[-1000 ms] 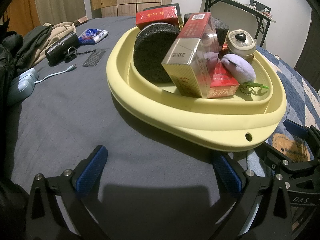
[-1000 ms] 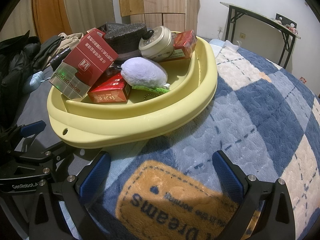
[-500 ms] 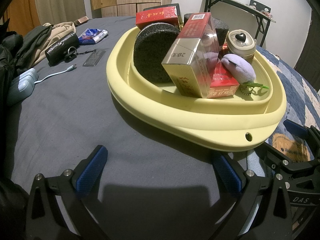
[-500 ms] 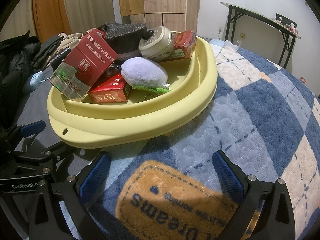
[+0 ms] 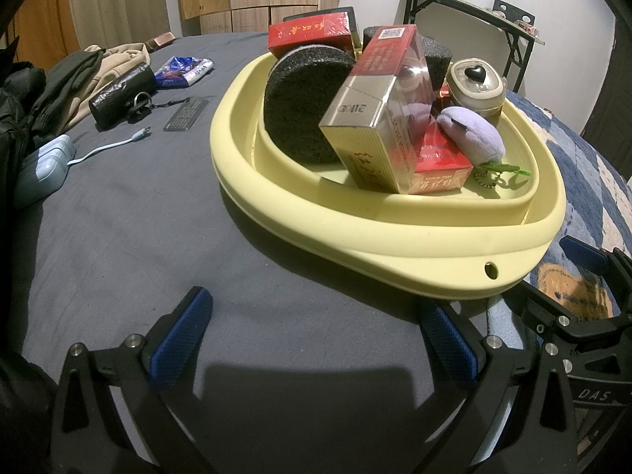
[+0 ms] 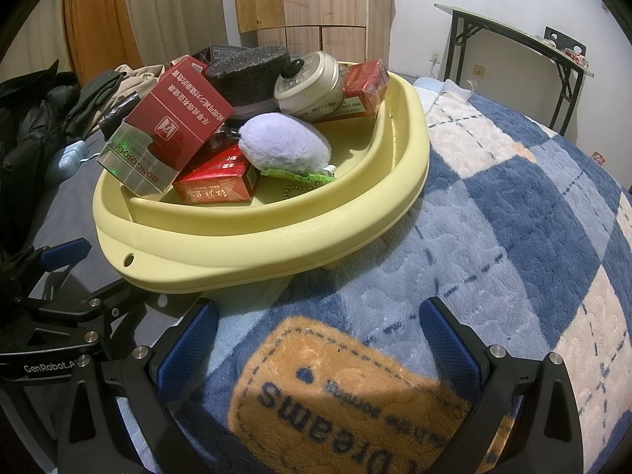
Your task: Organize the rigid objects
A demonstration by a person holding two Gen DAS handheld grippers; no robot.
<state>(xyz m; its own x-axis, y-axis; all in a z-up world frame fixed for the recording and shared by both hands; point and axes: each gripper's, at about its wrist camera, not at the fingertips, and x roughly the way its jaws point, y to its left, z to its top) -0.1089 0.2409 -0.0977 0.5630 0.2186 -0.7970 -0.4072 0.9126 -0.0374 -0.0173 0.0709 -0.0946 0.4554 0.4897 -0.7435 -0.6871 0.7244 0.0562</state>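
Note:
A pale yellow basin (image 5: 395,237) (image 6: 276,245) sits on the bed. It holds a large red and gold carton (image 5: 375,118) (image 6: 170,134), a small red box (image 5: 442,166) (image 6: 217,185), a black round sponge (image 5: 304,106), a second black sponge (image 6: 249,71), a cream round tin (image 5: 476,87) (image 6: 312,83), a purple plush (image 5: 470,138) (image 6: 284,142) and another red box (image 5: 312,35) (image 6: 365,83). My left gripper (image 5: 312,339) is open and empty in front of the basin. My right gripper (image 6: 316,339) is open and empty over the blanket, to the right of the left one.
On the grey sheet to the left lie a black pouch with keys (image 5: 122,94), a blue snack packet (image 5: 181,71), a dark flat strip (image 5: 185,114), a pale blue charger with cable (image 5: 43,166) and piled clothes (image 5: 59,87). A blue checked blanket (image 6: 513,217) covers the right. A black-legged table (image 6: 513,39) stands behind.

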